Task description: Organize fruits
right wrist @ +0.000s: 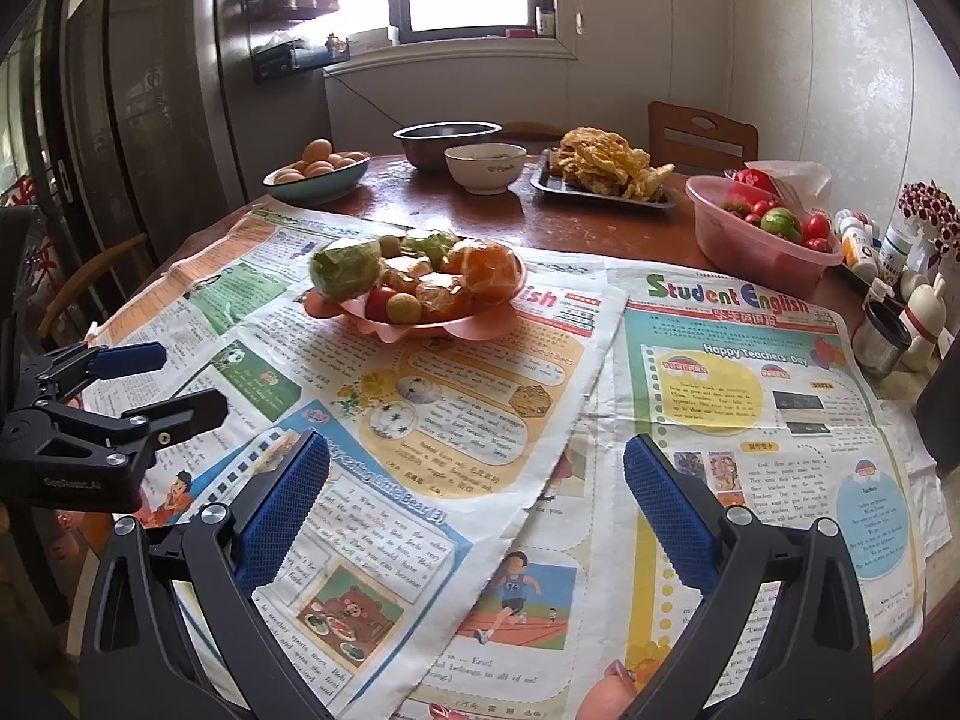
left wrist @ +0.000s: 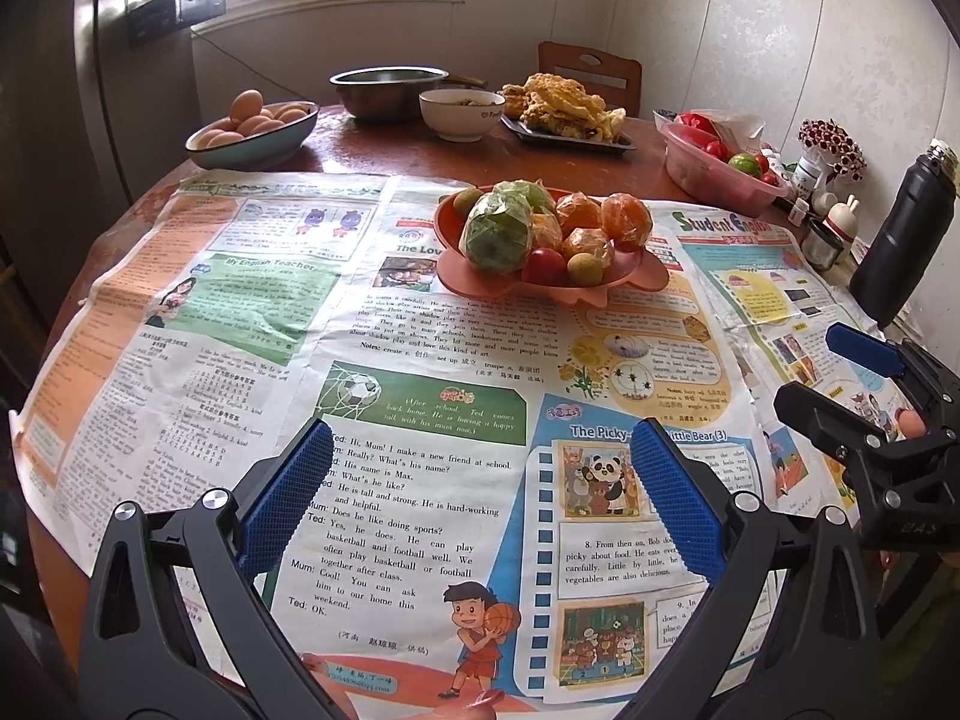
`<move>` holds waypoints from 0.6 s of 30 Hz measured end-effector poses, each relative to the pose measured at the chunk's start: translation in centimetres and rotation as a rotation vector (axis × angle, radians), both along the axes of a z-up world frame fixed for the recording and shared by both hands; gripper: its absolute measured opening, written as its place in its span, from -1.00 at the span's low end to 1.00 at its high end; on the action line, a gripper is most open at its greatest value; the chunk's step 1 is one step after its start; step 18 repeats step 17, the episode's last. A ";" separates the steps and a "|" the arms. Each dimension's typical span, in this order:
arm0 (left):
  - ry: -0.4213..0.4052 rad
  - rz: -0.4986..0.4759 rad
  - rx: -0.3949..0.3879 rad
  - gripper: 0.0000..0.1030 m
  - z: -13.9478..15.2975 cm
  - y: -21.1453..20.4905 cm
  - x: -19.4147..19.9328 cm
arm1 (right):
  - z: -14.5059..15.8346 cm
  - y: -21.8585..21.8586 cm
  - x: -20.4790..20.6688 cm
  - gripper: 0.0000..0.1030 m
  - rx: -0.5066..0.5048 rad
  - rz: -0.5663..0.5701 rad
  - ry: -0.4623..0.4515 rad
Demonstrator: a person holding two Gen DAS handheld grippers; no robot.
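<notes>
Both sets of jaws stand wide apart and hold nothing: the left gripper and the right gripper hover side by side over the newspaper that covers the counter, probably to protect it. The fruits, several wrapped in film, are heaped on the pink plate well ahead of both jaws, ahead-left of the right pair. Further fruit sits in the pink tub, far ahead-right.
</notes>
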State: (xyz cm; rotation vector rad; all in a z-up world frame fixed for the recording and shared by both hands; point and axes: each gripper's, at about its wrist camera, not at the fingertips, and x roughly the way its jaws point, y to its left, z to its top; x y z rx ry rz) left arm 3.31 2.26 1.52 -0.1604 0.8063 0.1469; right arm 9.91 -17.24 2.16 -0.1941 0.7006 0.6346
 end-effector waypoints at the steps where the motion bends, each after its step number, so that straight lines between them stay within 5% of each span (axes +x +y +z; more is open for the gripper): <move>1: 0.002 0.002 -0.004 0.81 0.0 0.1 0.1 | -0.1 -0.1 0.3 0.91 -0.001 -0.005 0.005; 10: 0.000 0.101 -0.017 0.81 0.7 3.9 2.2 | -1.2 -2.8 8.6 0.91 -0.026 -0.163 0.100; 18: 0.143 0.280 0.067 0.81 -1.1 12.1 7.9 | -4.1 -5.9 20.9 0.91 -0.142 -0.316 0.182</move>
